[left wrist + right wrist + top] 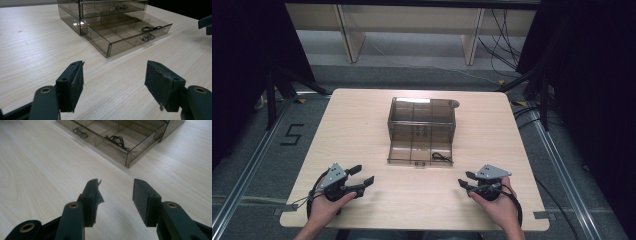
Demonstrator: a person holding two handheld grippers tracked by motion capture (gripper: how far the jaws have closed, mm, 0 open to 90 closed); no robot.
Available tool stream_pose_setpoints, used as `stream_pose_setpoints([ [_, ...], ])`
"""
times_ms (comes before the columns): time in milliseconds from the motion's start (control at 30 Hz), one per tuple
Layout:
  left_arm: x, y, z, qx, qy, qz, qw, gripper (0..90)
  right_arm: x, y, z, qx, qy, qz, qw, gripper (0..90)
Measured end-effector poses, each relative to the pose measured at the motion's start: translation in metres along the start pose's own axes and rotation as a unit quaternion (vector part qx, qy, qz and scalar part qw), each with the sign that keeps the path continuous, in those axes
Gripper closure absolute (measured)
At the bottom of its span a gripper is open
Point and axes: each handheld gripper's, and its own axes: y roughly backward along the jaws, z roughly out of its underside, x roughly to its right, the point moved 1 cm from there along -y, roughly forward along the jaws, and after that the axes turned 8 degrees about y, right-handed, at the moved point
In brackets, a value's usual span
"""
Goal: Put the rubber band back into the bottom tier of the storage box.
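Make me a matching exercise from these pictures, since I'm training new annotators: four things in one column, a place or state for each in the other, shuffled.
Things:
1. bottom drawer
2. black cord
3. left gripper
4. upper drawer

Places or states:
A. pushed in, inside the smoky clear cabinet
B. pulled out toward the person
C. lying in the pulled-out drawer's front right compartment, as the high view shows it
D. jaws open with nothing between them, over the wooden table

Pairs: 1-B, 2-C, 3-D, 4-A
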Motion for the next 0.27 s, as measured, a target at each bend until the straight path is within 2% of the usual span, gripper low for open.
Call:
stream_pose_setpoints([
  [133, 0.0001, -0.0001, 0.0, -0.001, 0.0, 0.0, 1.0, 30.8, -0.0007, 0.0, 0.0014, 0.006, -0.005, 0.001, 1.0, 56.4],
  [167, 0.0001, -0.0001, 0.0, -0.001, 0.0, 0.0, 1.0, 30.8, -0.0037, 0.0013, 0.0021, 0.005, -0.023, 0.008, 0.9997, 56.5],
  [267, 0.0, -0.0002, 0.0, -0.001, 0.001, 0.001, 1.0, 30.8, -0.0023, 0.0013, 0.0025, 0.008, -0.025, 0.006, 0.9996, 57.9],
])
